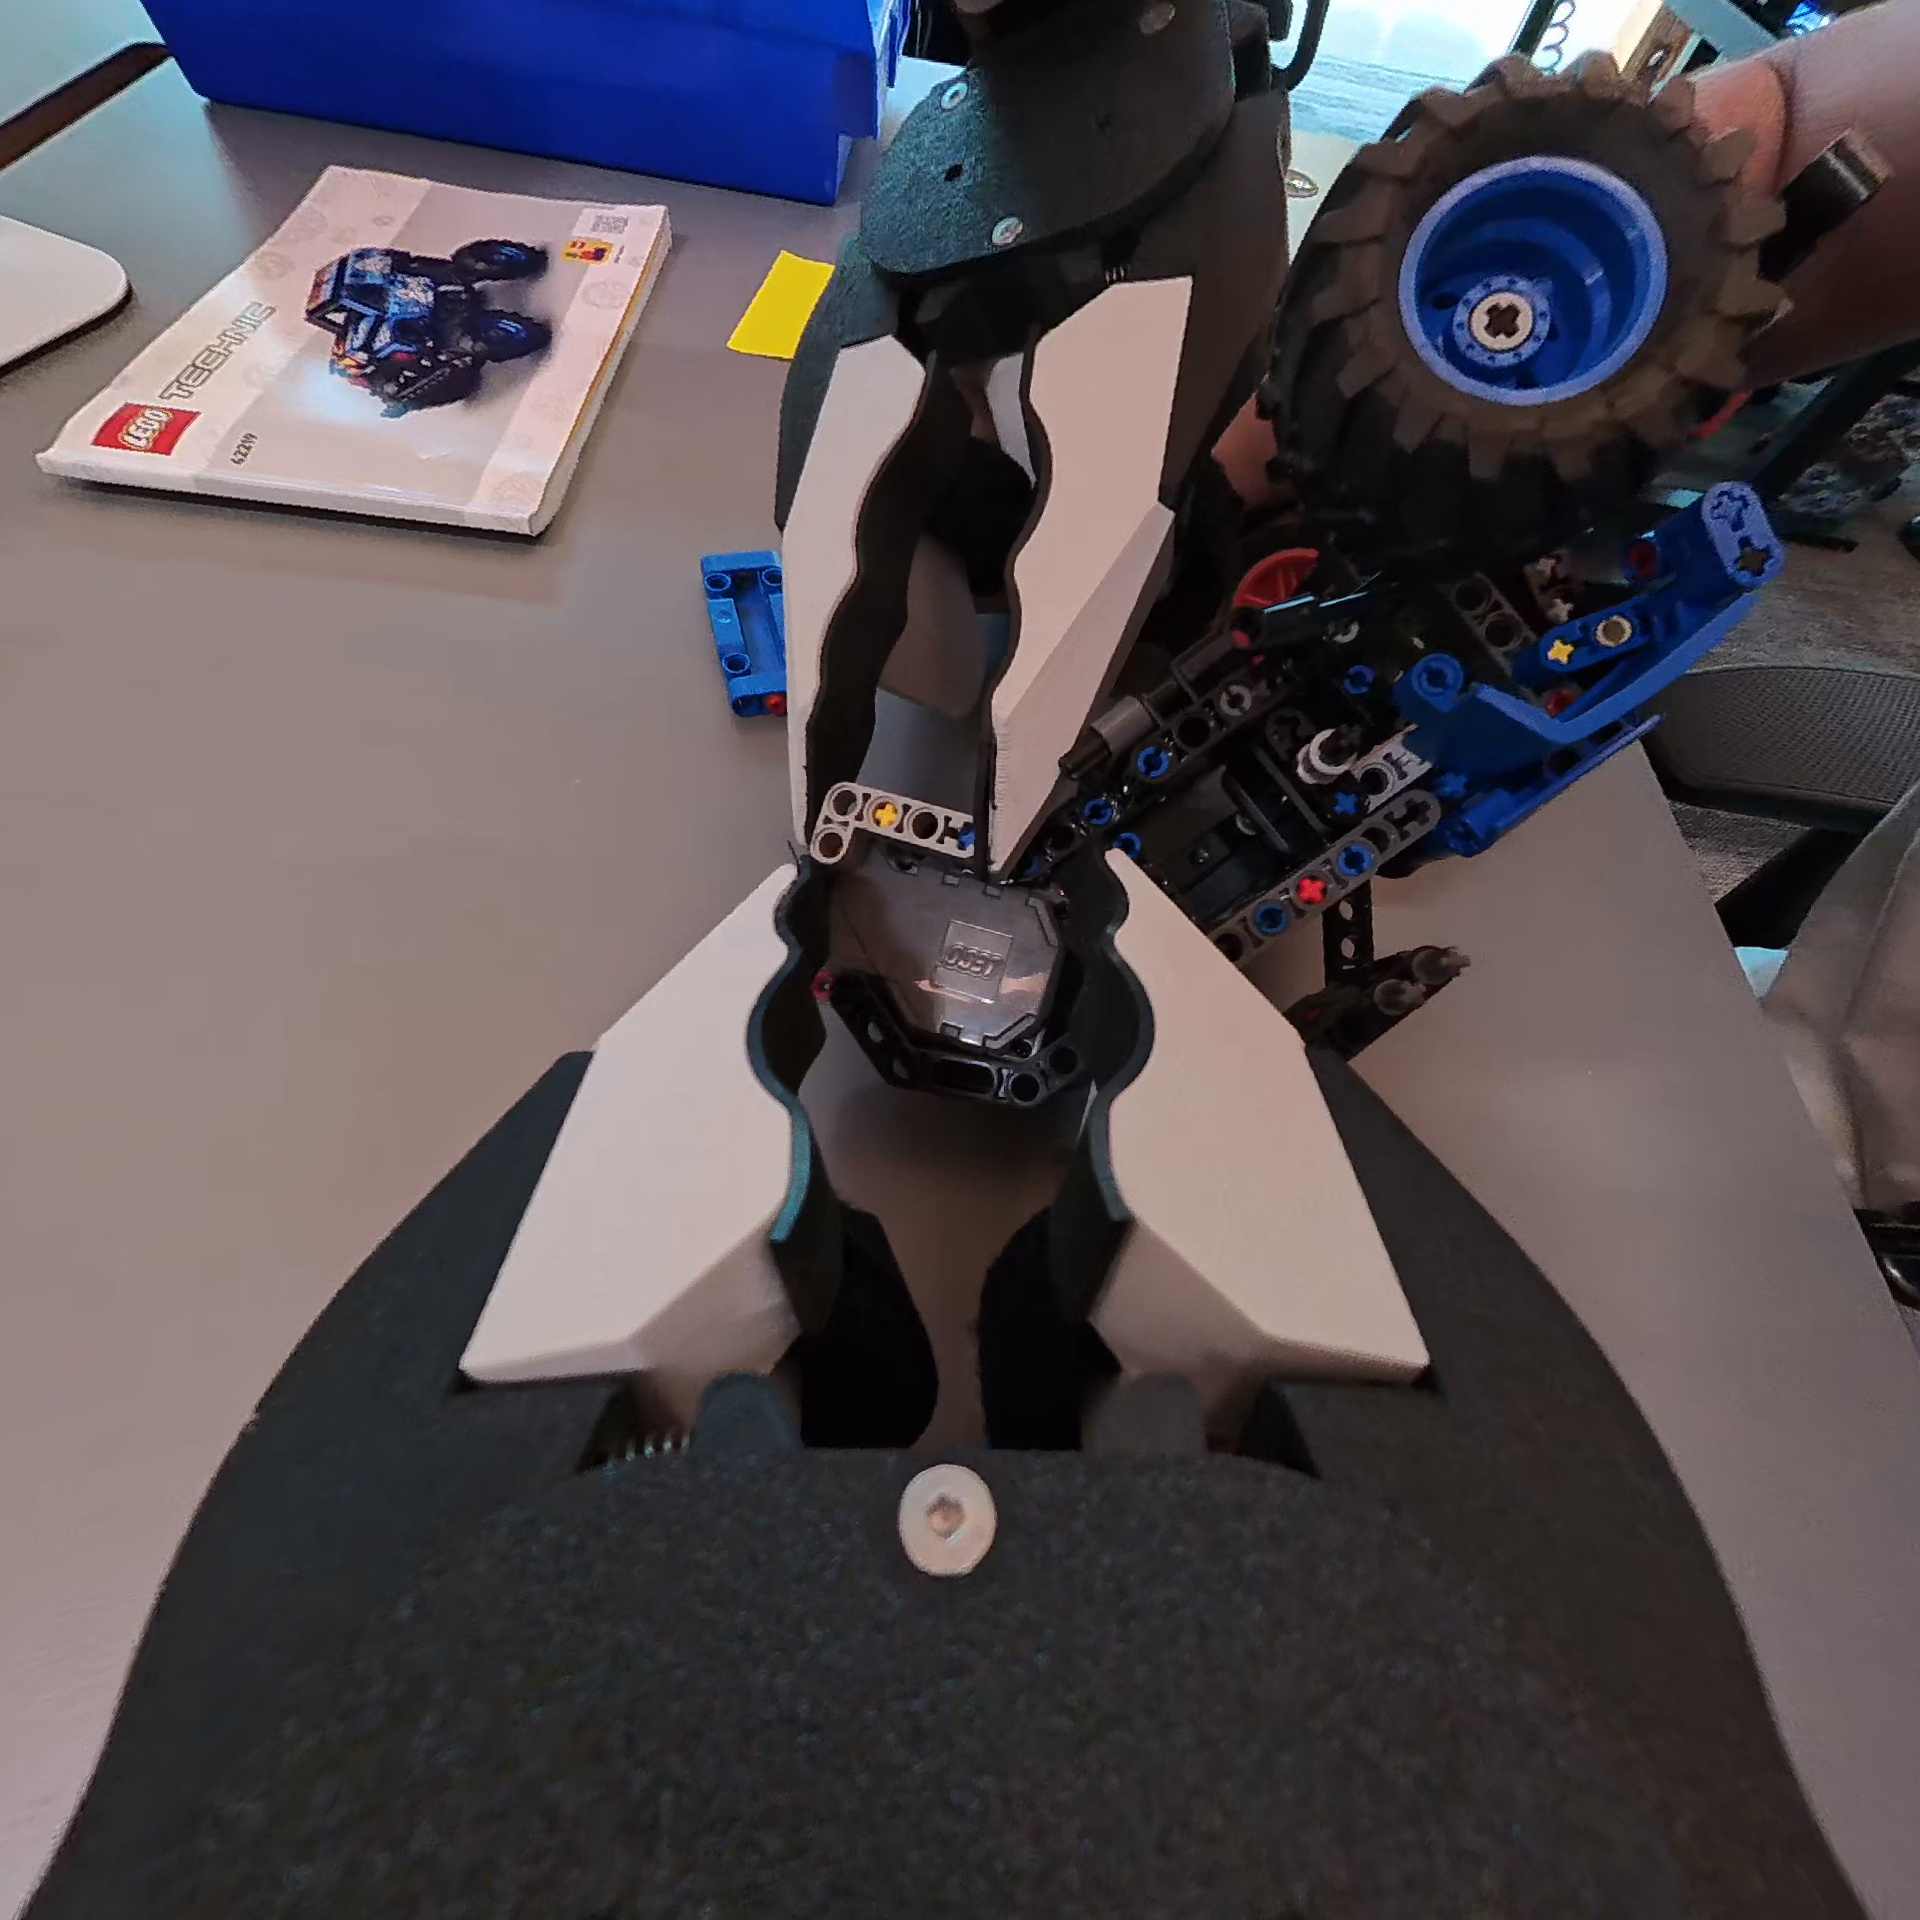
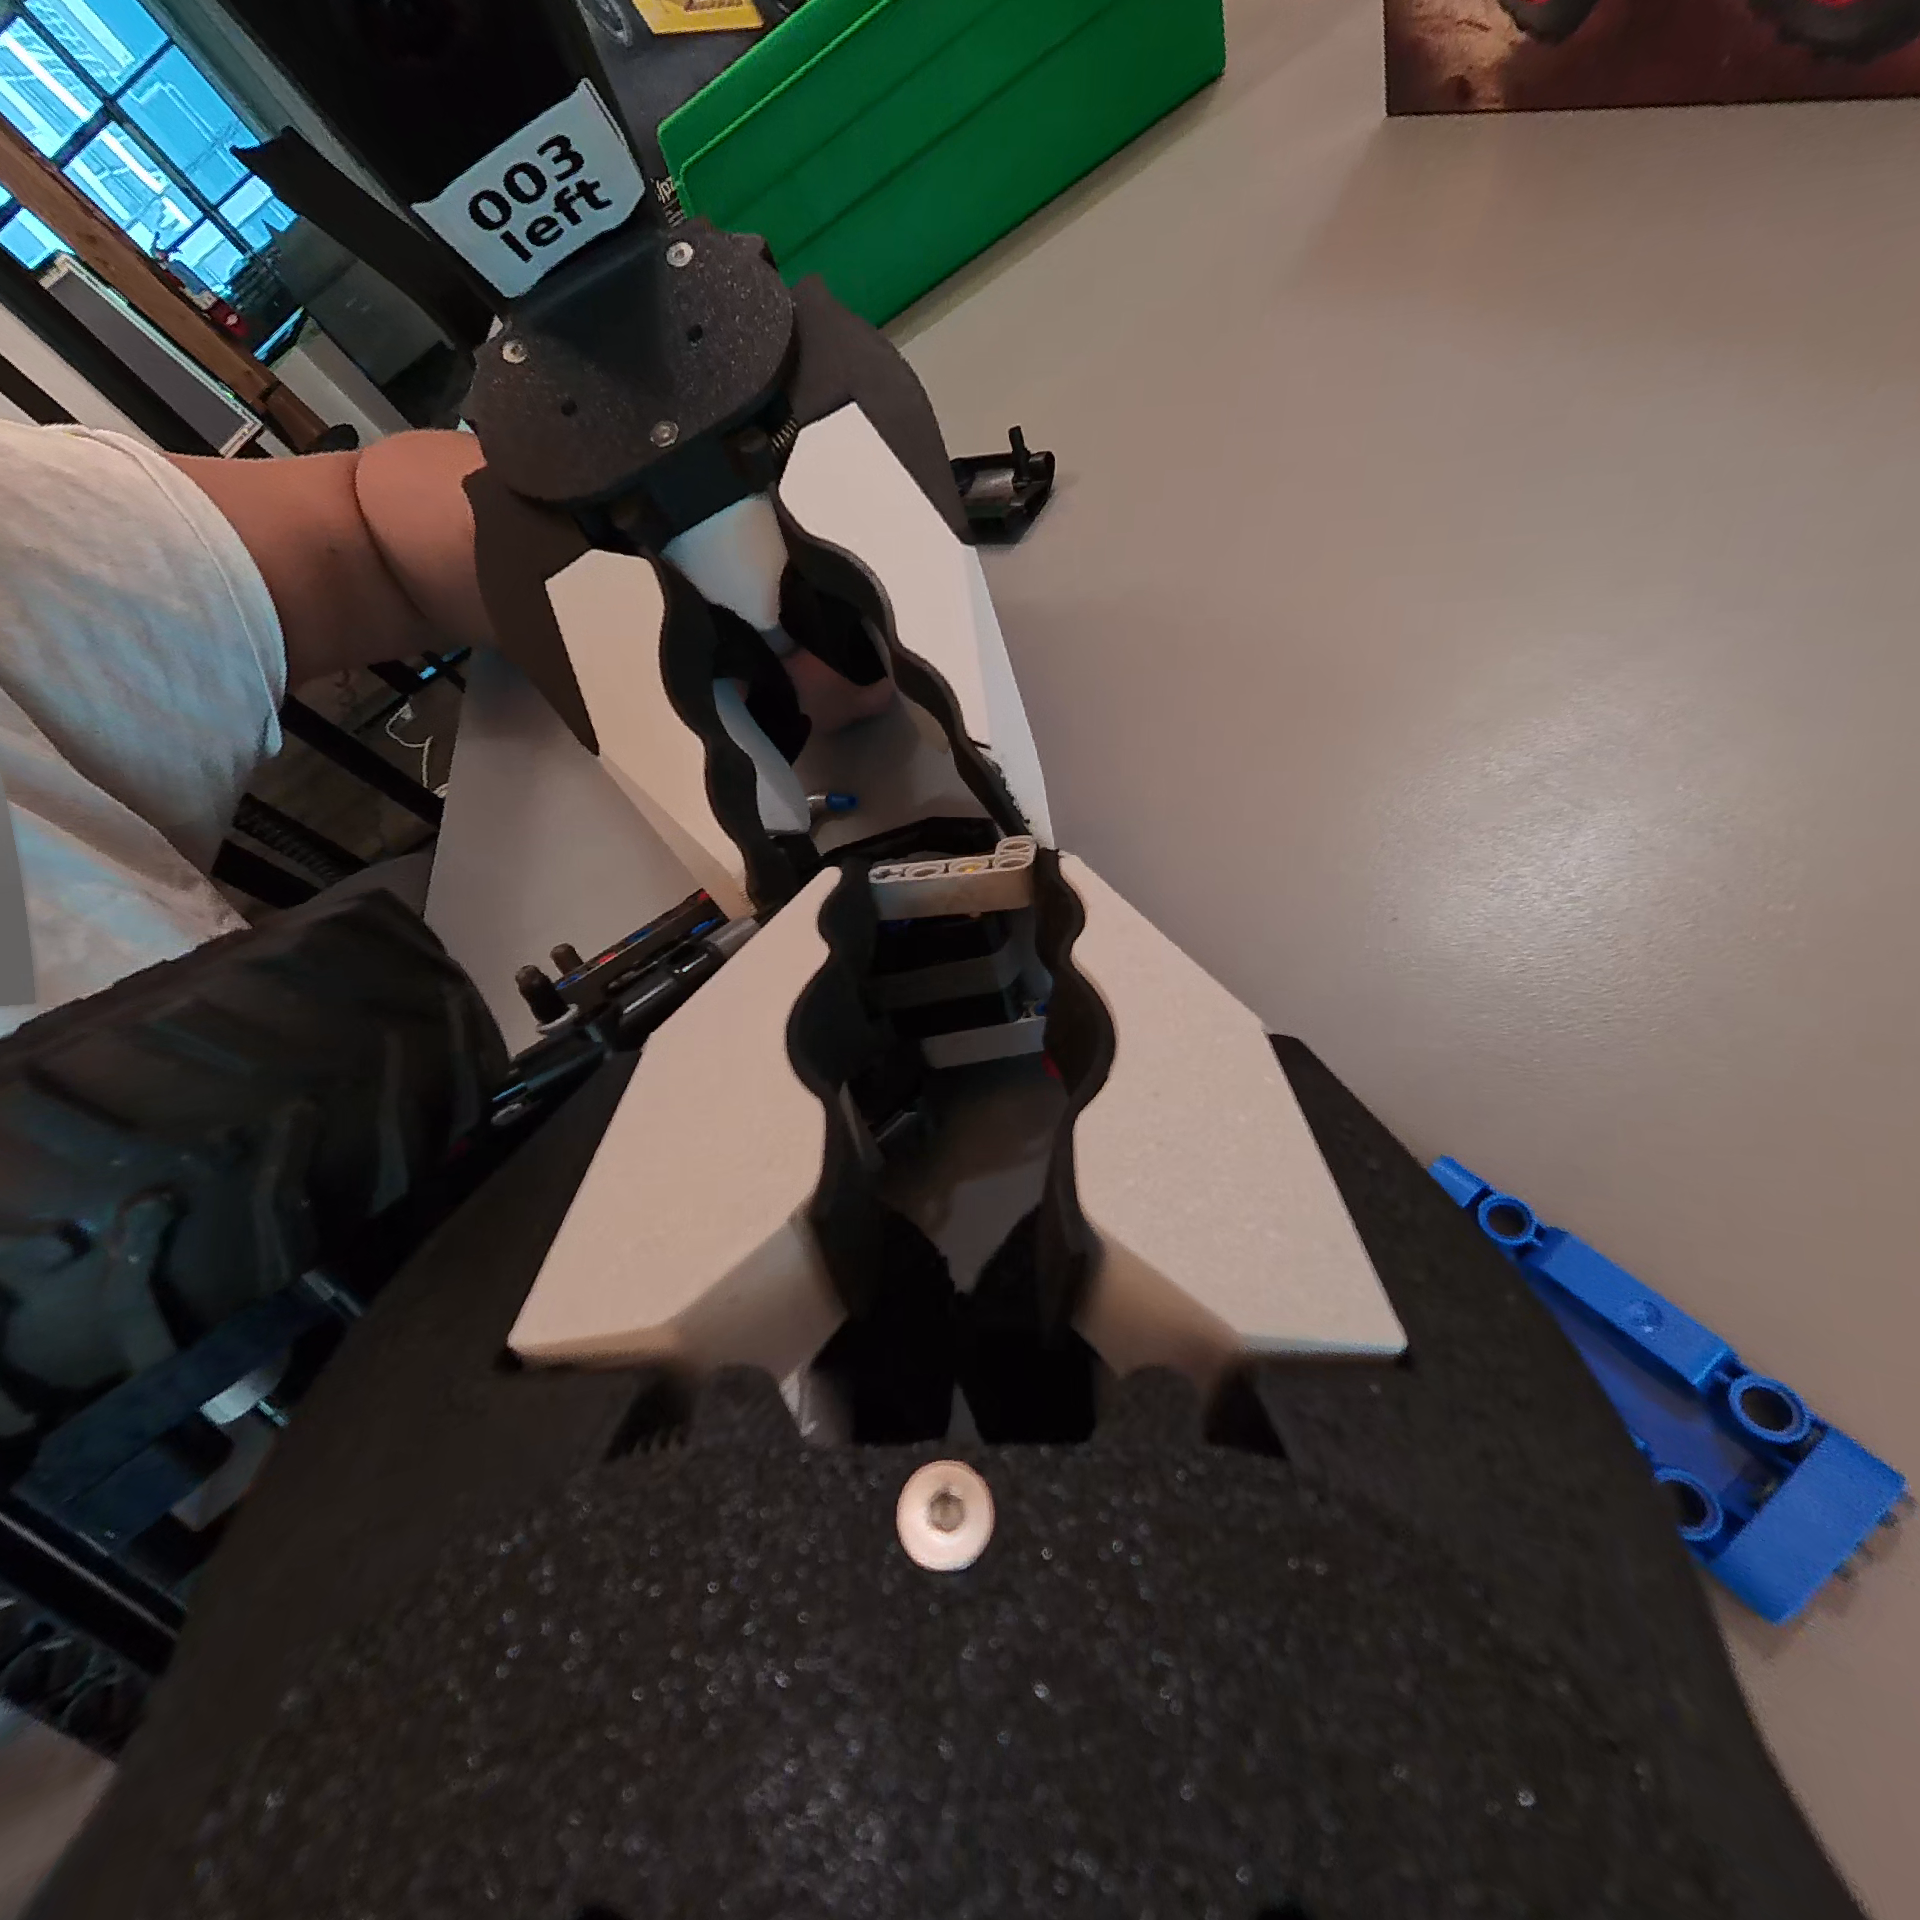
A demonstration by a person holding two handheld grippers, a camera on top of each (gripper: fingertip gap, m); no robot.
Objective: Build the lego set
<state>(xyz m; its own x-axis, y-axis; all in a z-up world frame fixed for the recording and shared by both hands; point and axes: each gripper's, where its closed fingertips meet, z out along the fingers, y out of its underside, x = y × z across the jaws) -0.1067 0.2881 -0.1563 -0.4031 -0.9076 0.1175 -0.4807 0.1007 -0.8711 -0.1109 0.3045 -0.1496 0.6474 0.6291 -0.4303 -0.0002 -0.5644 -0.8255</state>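
Note:
A partly built toy truck chassis of black, blue and grey beams is tilted up from the grey table. A big black tyre on a blue rim is at its far end, and a hand is beside it. My left gripper is shut on the chassis's grey and black block. My right gripper comes in from the far side, its fingertips closed around a grey L-shaped beam on top of that block. In the right wrist view, my right gripper holds the grey beam. The left gripper faces it, and the tyre is at the left.
An instruction booklet, a blue bin, a yellow note and a small blue frame piece lie on the far left. A green bin, a small black piece and a blue panel piece lie on the table. A person's arm is at the left.

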